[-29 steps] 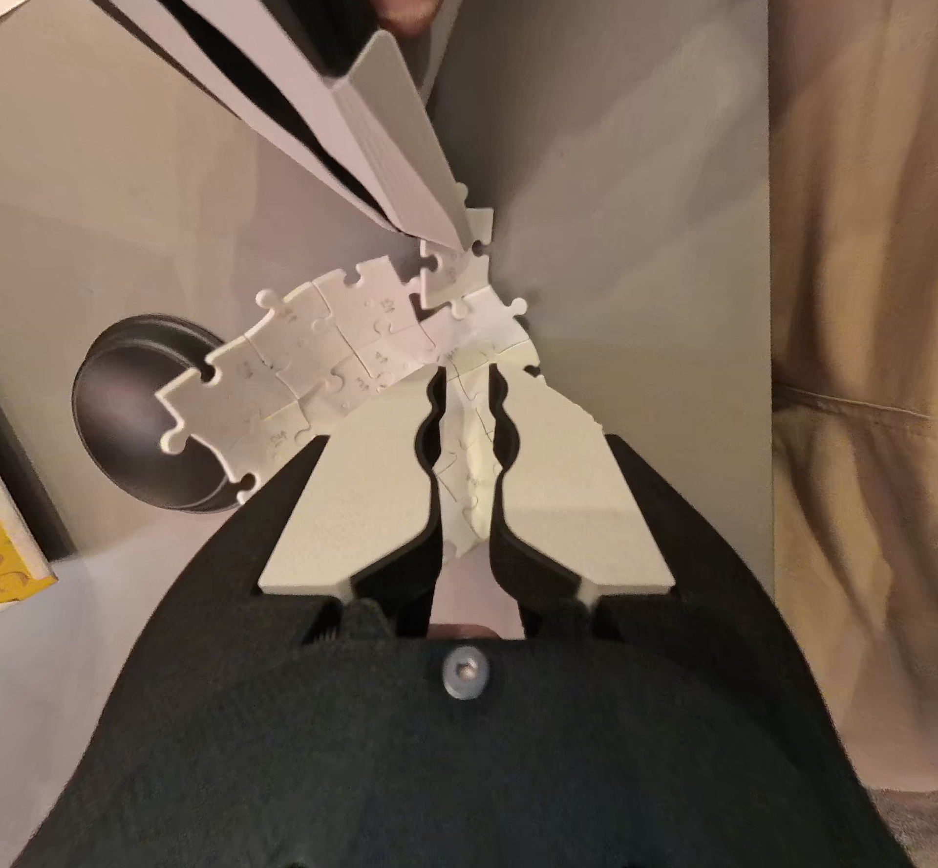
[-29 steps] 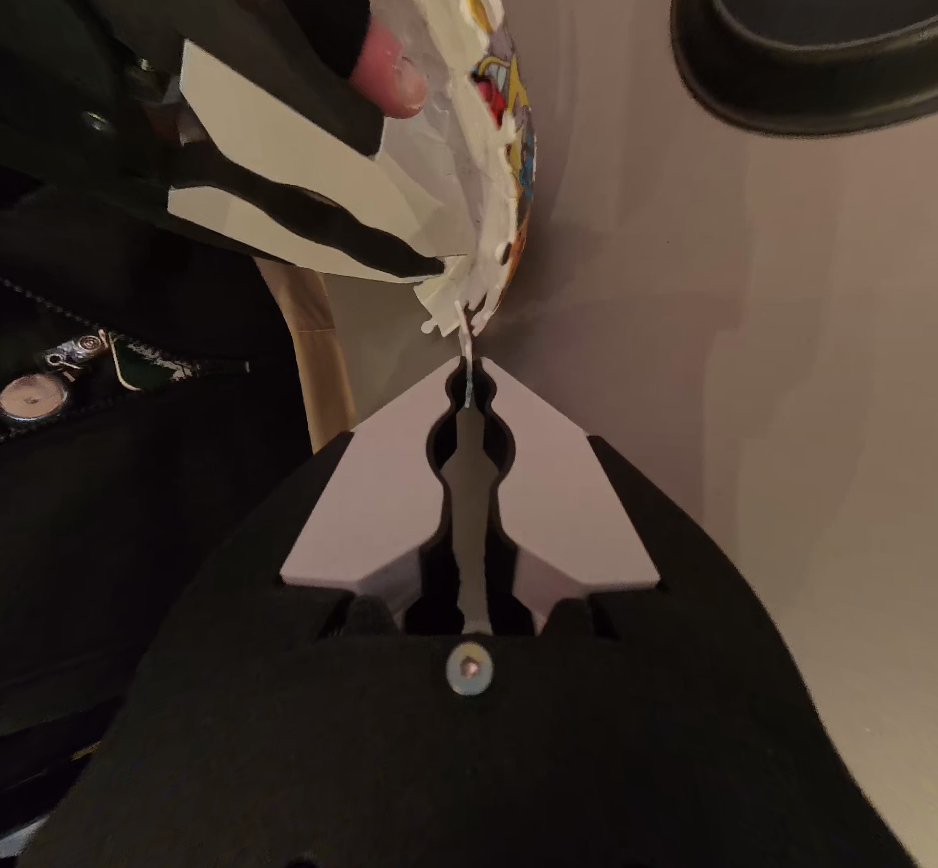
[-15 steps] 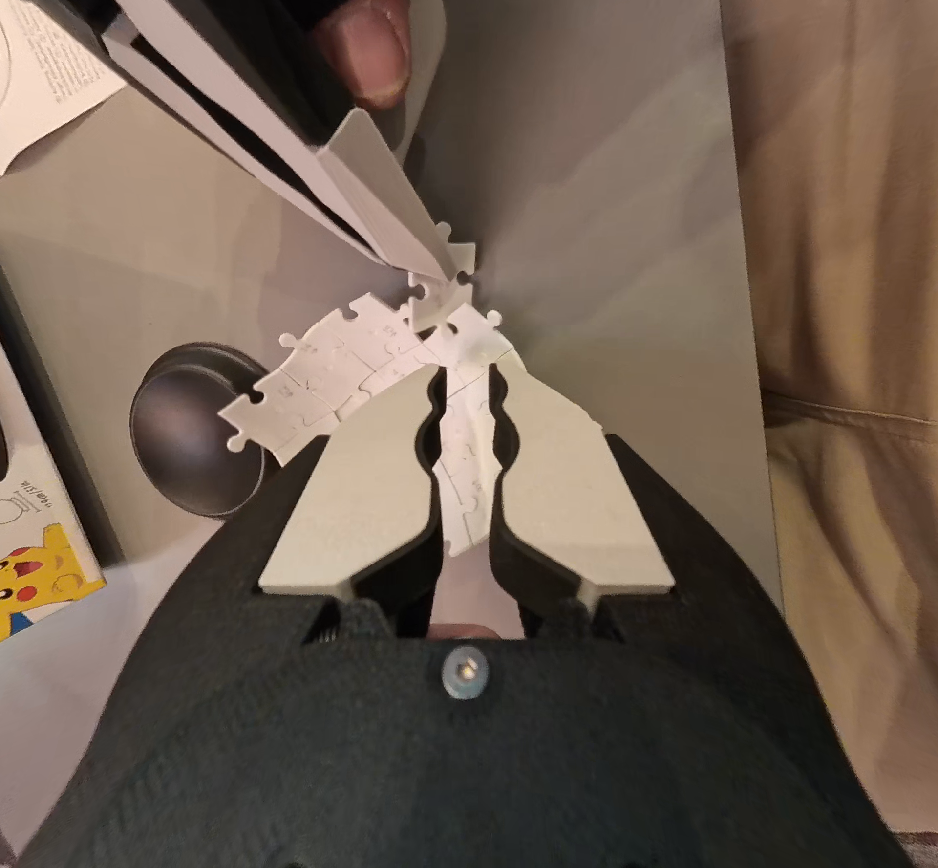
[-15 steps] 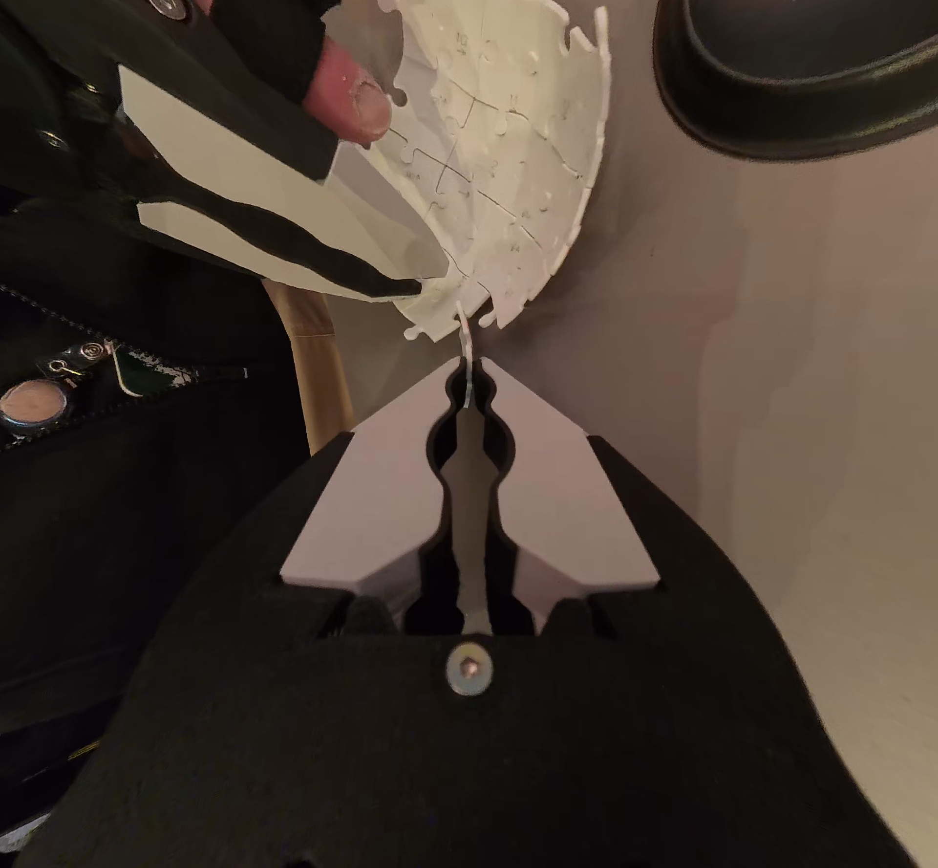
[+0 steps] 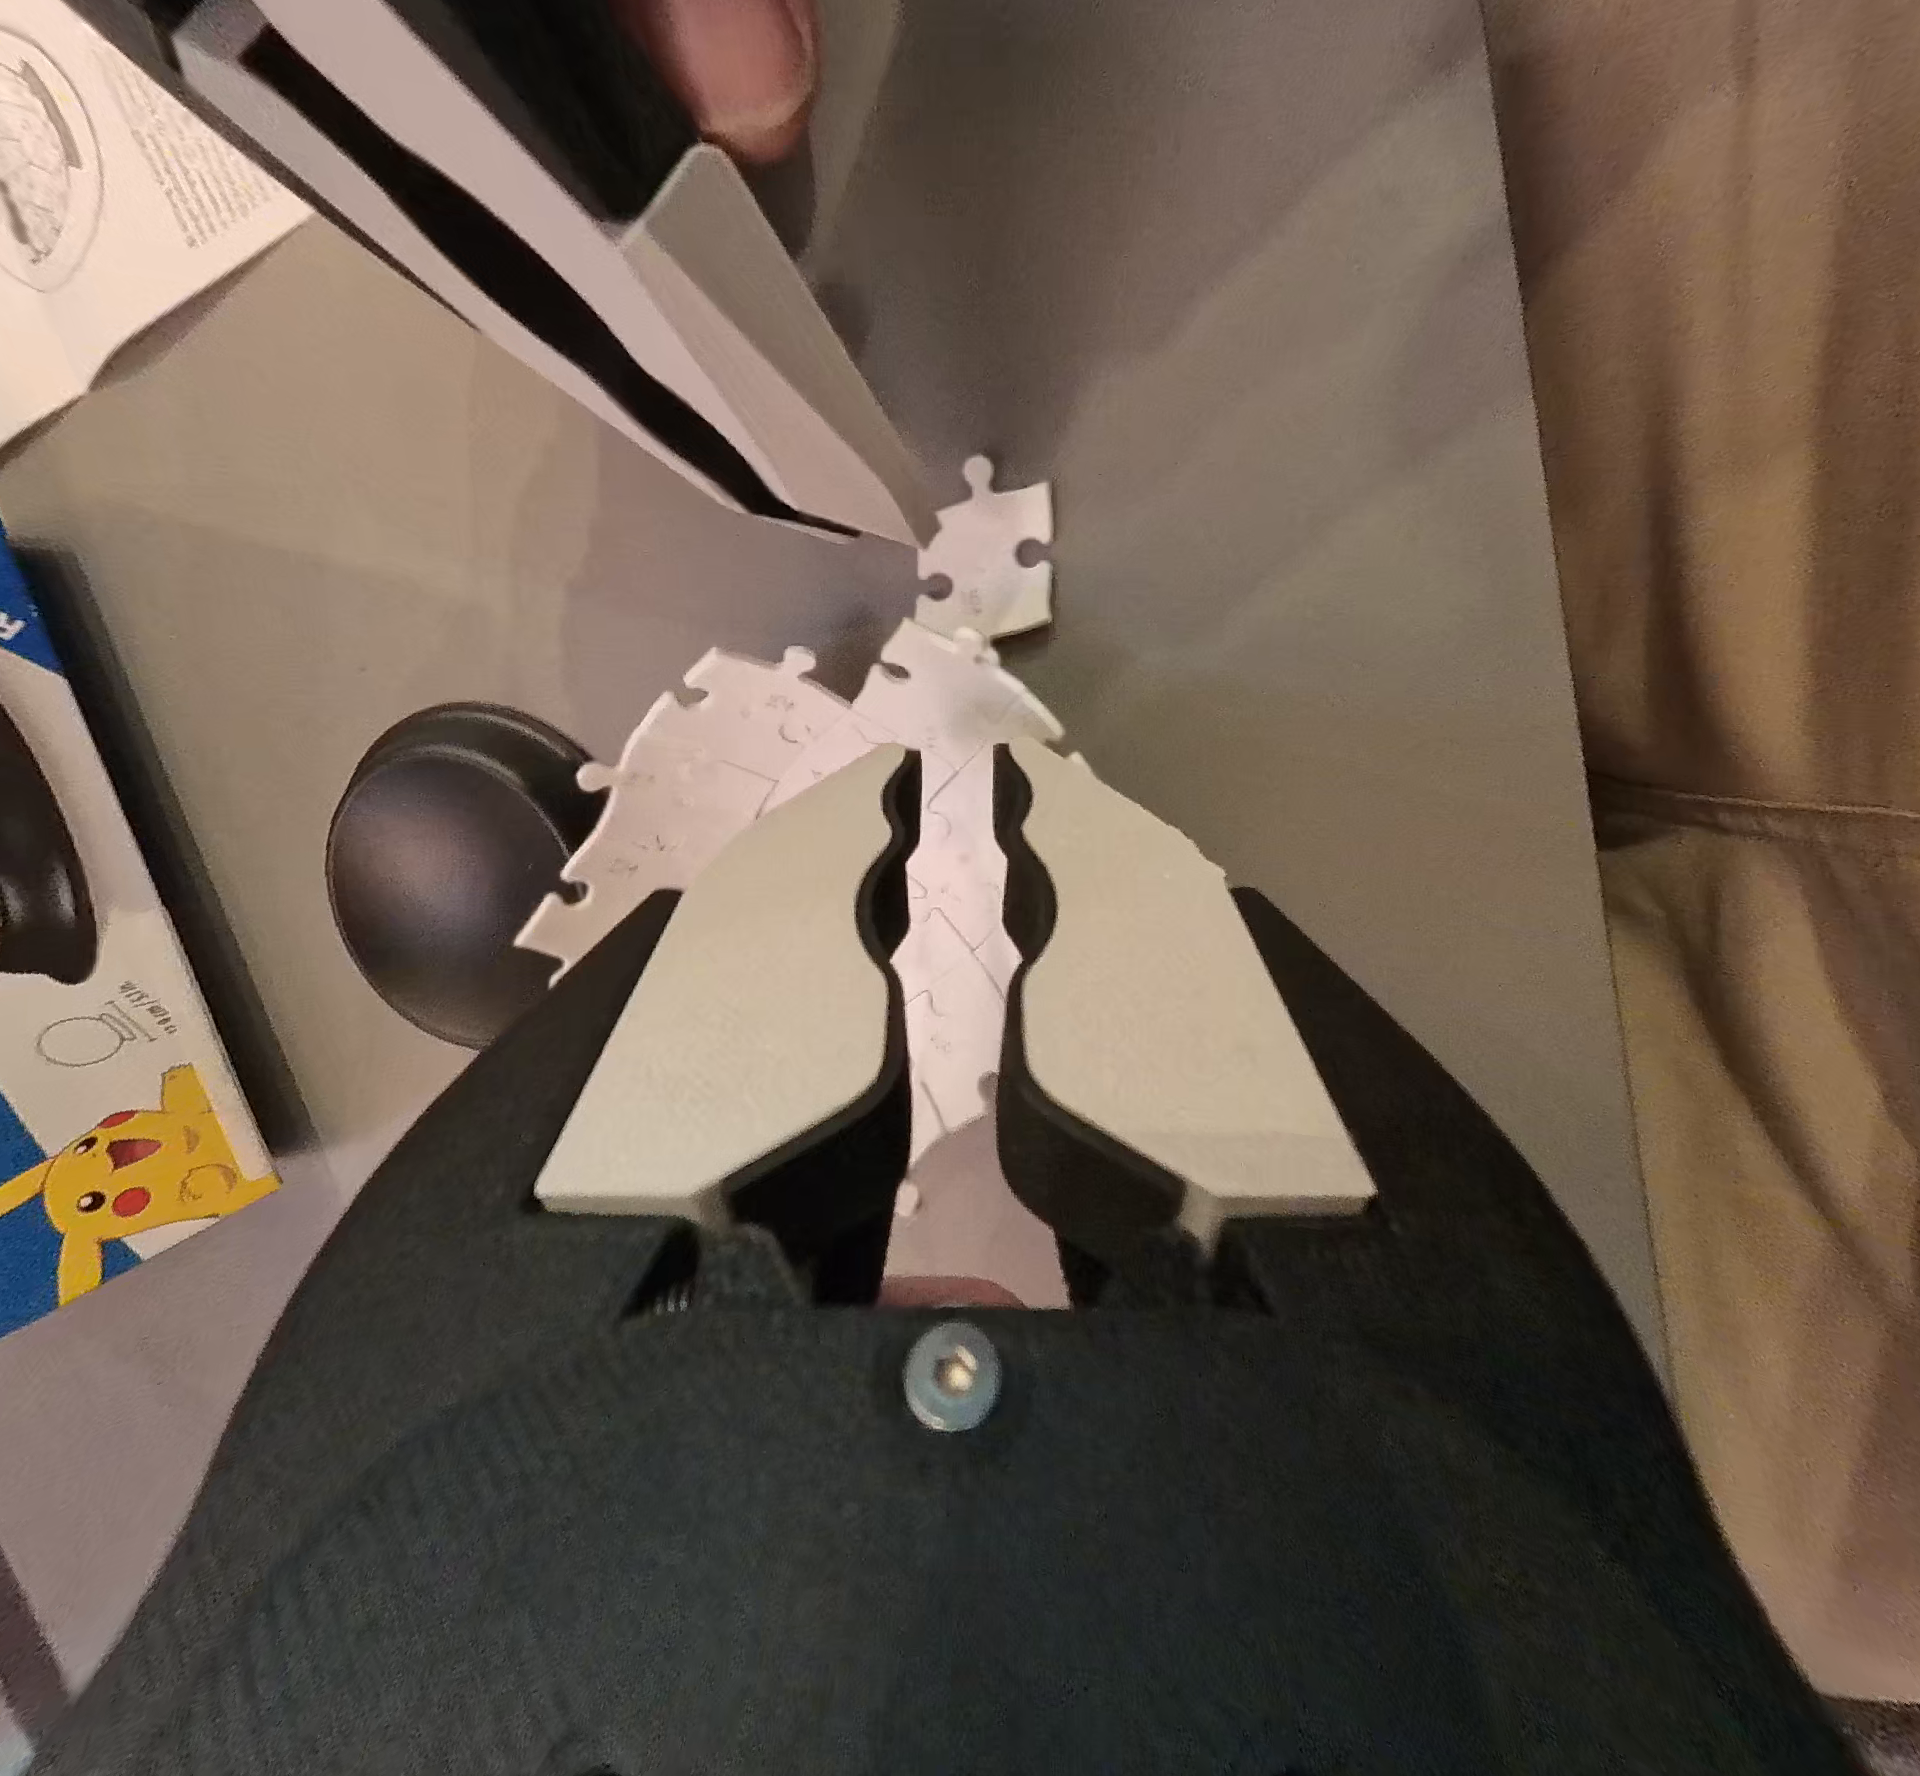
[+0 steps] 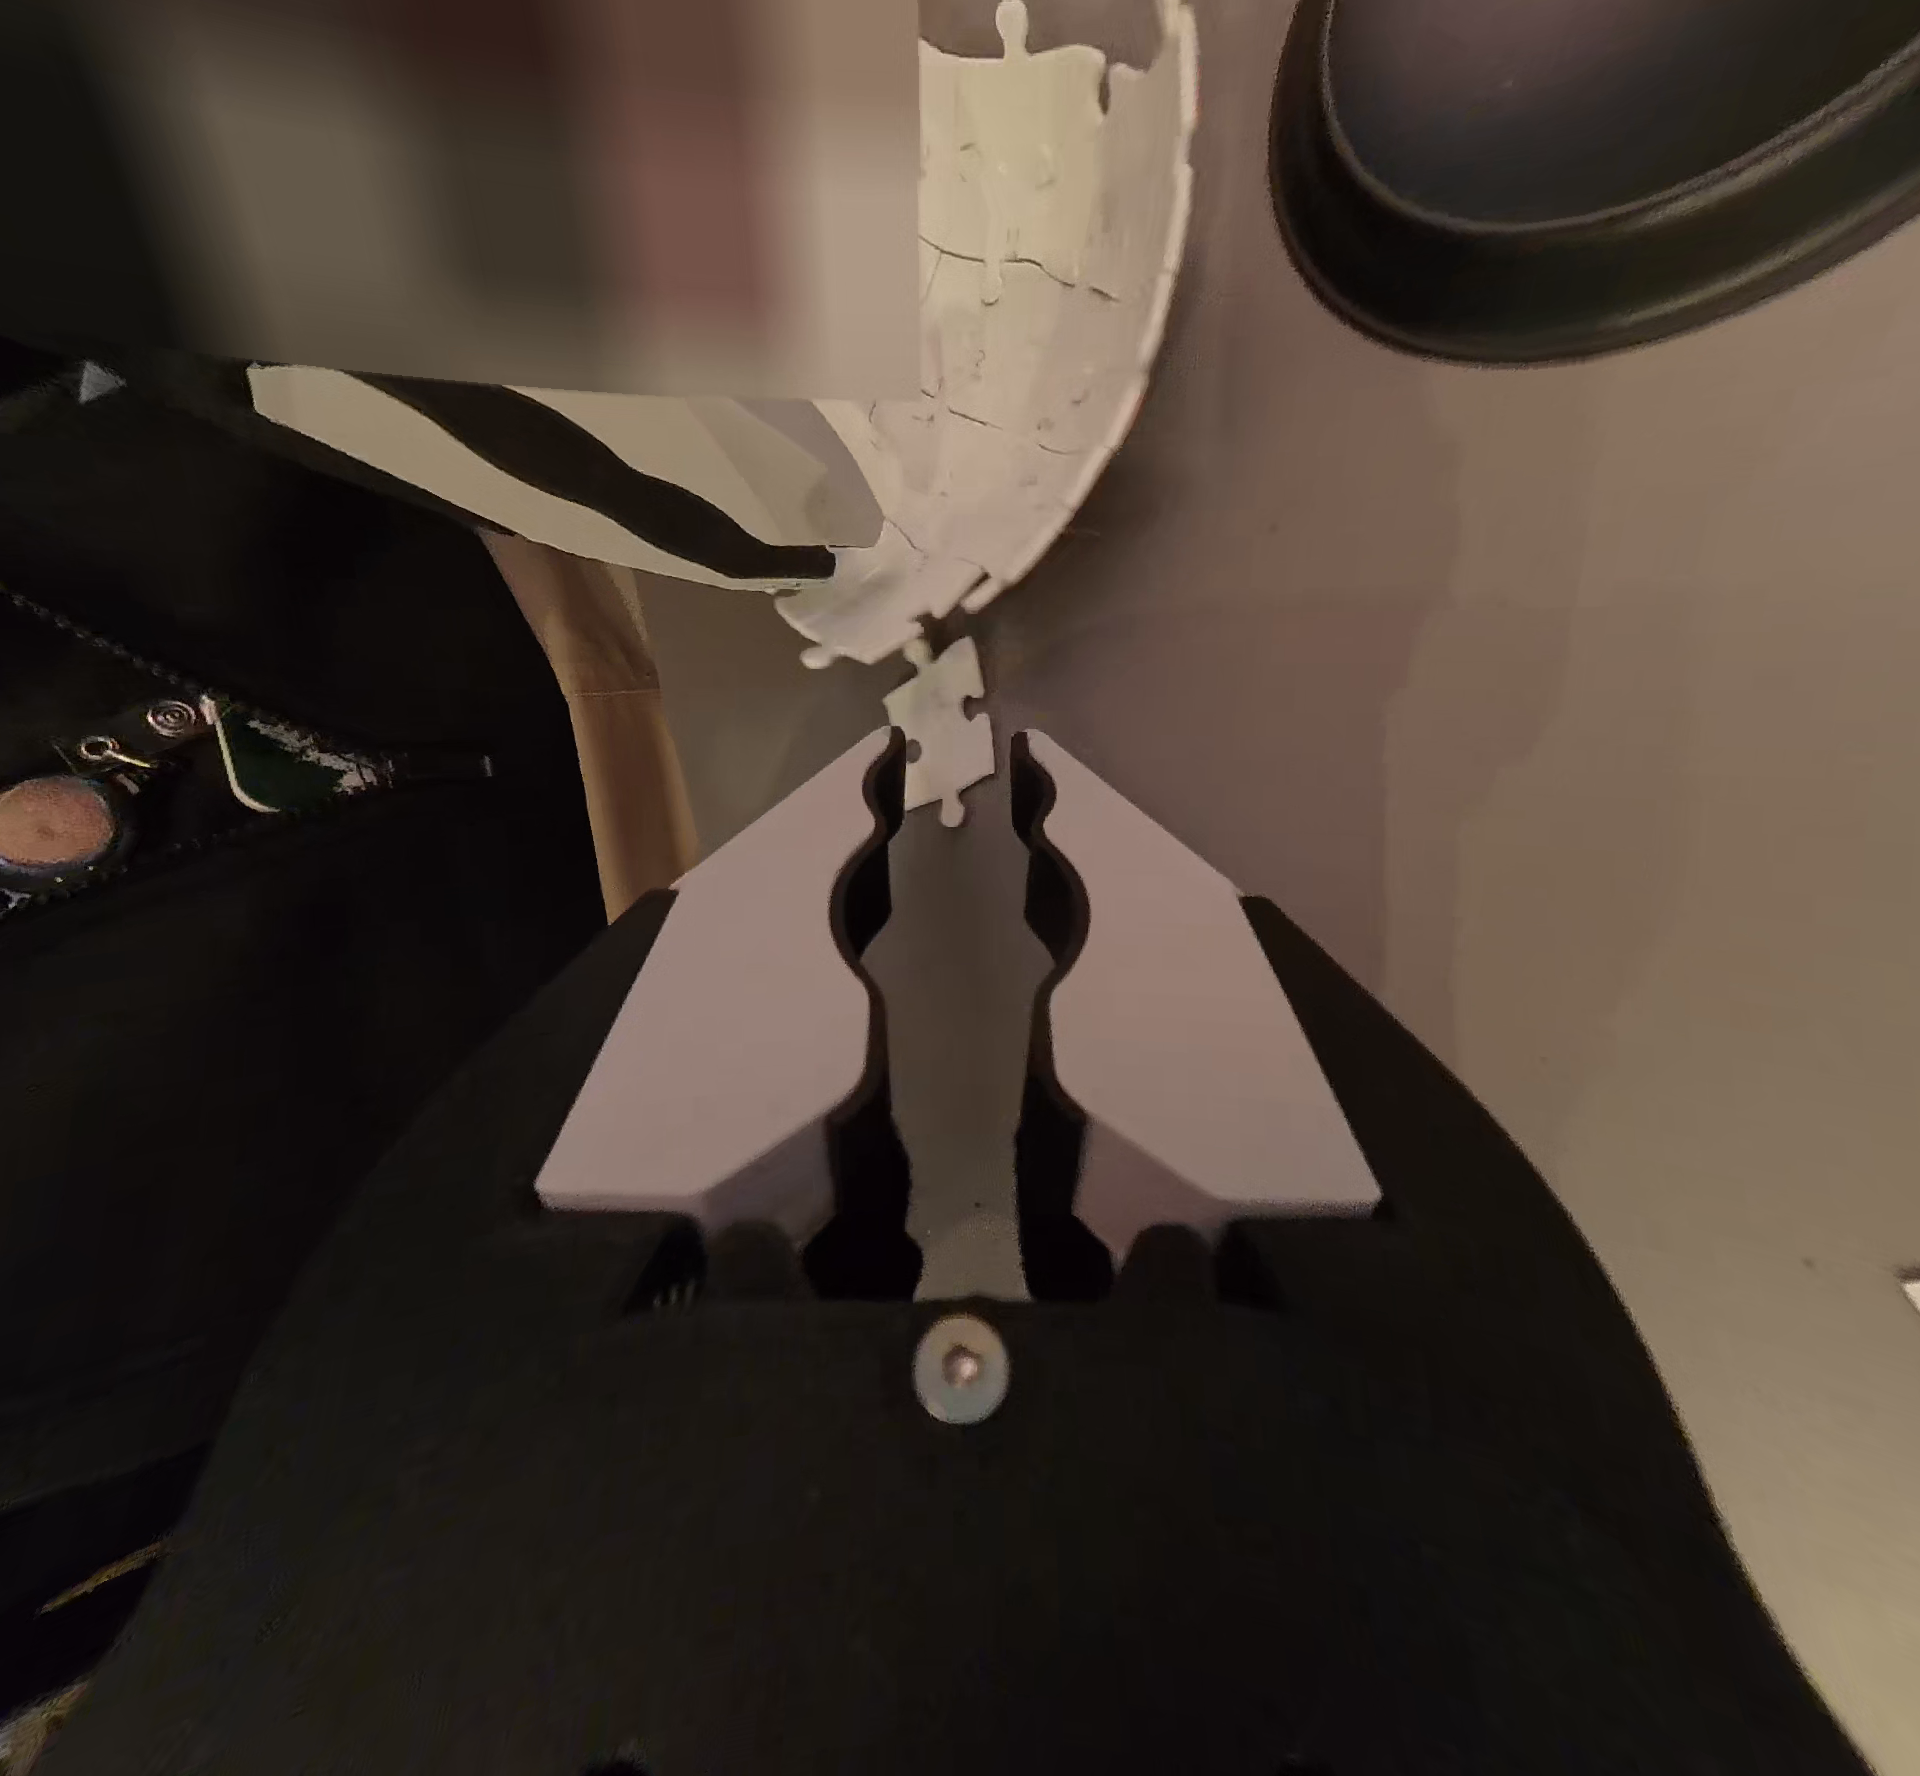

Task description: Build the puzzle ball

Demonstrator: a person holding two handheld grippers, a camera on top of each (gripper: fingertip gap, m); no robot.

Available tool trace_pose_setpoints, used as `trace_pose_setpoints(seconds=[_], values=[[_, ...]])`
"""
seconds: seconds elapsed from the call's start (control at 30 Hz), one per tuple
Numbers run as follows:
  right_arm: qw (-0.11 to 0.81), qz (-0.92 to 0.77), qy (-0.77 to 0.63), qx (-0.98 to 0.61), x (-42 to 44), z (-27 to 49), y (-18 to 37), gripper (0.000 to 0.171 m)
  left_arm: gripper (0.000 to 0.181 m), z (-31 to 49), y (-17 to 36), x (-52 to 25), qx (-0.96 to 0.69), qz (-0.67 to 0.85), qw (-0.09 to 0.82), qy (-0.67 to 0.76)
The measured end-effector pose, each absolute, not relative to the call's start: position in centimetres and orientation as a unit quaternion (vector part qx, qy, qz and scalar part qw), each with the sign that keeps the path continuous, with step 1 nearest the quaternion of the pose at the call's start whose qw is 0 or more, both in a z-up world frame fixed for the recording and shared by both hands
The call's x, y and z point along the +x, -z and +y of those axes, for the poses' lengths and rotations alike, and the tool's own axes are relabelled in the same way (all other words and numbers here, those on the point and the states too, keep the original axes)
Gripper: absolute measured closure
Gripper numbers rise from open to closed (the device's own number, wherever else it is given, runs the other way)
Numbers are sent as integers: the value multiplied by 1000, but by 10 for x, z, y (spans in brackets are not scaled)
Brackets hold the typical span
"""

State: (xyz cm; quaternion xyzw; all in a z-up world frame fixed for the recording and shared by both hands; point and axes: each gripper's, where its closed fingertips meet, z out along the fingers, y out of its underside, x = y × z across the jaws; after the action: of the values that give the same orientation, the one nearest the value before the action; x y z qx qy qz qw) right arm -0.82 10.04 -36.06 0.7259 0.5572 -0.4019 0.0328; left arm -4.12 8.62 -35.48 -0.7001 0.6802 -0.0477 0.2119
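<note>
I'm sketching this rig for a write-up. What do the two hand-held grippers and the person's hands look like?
Both match: the left hand-held gripper and the right hand-held gripper have a matte black textured body, two pale wedge-shaped fingers with wavy black inner pads, and one silver screw at the centre. No cables show. The hand on the right one wears a black fingerless glove.

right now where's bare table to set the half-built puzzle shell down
Bare grey table lies between the puzzle shell and the beige cloth, and below the black dish in the right wrist view. Crowded on the shell's other side: the dish, a box and a leaflet sit close together.
</note>
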Motion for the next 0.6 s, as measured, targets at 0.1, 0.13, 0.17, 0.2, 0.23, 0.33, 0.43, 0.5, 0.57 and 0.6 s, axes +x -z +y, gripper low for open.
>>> trace_pose_setpoints(seconds=[0.1,0.13,0.17,0.2,0.23,0.33,0.43,0.5,0.57,0.6], values=[[5,577,403,710,-13,98,352,148,168,85,352,-42,-702,677,217,51],[-4,582,400,708,-14,97,351,148,168,85,352,-43,-703,675,218,51],[-10,586,399,705,-15,97,350,148,168,84,351,-44,-706,673,218,50],[-12,584,395,709,-15,98,351,148,168,83,351,-45,-707,671,219,51],[-19,576,397,714,-17,100,352,148,168,83,351,-47,-707,670,221,49],[-25,538,426,727,-24,100,349,152,168,83,350,-50,-711,664,228,50],[-25,542,412,732,-25,96,356,155,169,89,347,-56,-723,646,242,45],[-35,540,411,734,-27,96,354,156,169,94,345,-55,-734,627,256,53],[-39,540,412,733,-28,95,350,157,169,96,344,-53,-738,619,264,55],[-36,542,408,734,-28,93,352,158,169,96,344,-48,-741,613,269,60]])
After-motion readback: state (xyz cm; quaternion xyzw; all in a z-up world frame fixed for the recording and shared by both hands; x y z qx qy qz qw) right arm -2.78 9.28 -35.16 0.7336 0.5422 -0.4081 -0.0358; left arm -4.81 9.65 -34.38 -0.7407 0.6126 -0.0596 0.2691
